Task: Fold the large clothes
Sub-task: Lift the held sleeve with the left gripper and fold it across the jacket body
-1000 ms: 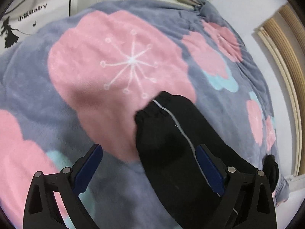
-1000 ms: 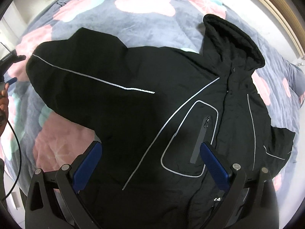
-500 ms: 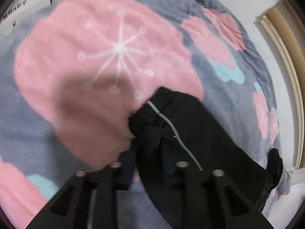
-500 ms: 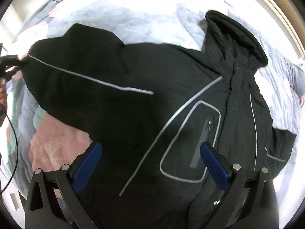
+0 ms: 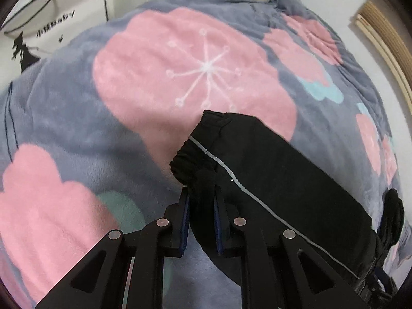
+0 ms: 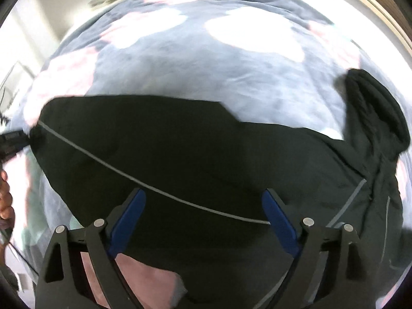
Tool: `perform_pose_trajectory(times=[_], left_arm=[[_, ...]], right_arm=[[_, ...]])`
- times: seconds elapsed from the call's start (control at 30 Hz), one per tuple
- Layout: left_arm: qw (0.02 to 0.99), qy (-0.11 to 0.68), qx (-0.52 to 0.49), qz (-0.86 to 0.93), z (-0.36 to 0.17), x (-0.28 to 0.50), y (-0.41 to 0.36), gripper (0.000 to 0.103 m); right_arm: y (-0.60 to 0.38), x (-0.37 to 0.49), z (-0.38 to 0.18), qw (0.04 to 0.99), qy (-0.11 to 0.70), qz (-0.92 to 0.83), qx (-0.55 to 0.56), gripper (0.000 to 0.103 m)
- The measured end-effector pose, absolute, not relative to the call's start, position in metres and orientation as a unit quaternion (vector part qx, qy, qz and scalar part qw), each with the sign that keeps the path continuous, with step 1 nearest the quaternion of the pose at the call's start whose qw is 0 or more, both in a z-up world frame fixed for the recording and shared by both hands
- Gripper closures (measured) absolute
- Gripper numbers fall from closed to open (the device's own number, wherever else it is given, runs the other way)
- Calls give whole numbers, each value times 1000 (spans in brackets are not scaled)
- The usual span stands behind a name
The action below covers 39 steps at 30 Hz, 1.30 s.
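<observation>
A black hooded jacket (image 6: 195, 149) with thin grey piping lies spread on the flowered blanket (image 6: 195, 59). Its sleeve (image 5: 270, 170) runs out to the left, ending in an elastic cuff (image 5: 198, 152). My left gripper (image 5: 201, 195) is shut on a fold of the sleeve cuff, the blue pads pinching black cloth. That same gripper (image 6: 13, 139) shows at the left edge of the right wrist view. My right gripper (image 6: 203, 200) hangs over the upper sleeve with its jaws closing; the cloth lies below them and the pads do not press it. The hood (image 6: 373, 113) lies at the right.
The blanket (image 5: 90, 134) is grey with pink and teal flowers and covers a bed. A white wall with a black decal (image 5: 25, 51) stands at the far left. Wooden slats (image 5: 386, 33) run along the right. A hand (image 6: 5, 198) shows at the left edge.
My left gripper closed on the sleeve cuff and gathered the cloth. My right gripper moved from over the jacket's chest pocket to over the sleeve, and its jaws have narrowed a little.
</observation>
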<state>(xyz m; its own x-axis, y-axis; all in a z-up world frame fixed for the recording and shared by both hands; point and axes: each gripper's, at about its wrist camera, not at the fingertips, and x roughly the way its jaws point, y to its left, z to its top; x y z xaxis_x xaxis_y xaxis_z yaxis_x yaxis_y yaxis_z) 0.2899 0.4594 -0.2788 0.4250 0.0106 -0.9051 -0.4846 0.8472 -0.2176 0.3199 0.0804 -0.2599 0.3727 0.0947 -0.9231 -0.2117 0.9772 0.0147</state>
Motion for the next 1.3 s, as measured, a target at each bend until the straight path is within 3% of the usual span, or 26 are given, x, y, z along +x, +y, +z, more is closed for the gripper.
perform_pose_trajectory(times=[0.2,0.5,0.7,1.0,1.07,1.2,1.3], left_arm=[[849,485,-190,87,-234,292,426,87],[877,453,-136,-85,-167,276,306,88],[862,452,-98,-207,-151,256,196,88],[806,506,-34,-306,-200,242,52,88],[789,527,-16,-314,-222,242,34,85],[706,623,-59,-331,-287,250,25,65],[667,657,-105,-334,-308,246,39,64]], right_arm=[[90,322,-317,782,613,95,-66,12],[9,285,-232,828,557,62,-8,12],[-62,237,-200,843,538,-6,17,12],[-151,177,-204,828,550,-100,47,12],[-163,175,-212,822,556,-106,58,12],[-171,175,-227,813,568,-102,79,12],[-166,182,-233,812,571,-75,92,12]])
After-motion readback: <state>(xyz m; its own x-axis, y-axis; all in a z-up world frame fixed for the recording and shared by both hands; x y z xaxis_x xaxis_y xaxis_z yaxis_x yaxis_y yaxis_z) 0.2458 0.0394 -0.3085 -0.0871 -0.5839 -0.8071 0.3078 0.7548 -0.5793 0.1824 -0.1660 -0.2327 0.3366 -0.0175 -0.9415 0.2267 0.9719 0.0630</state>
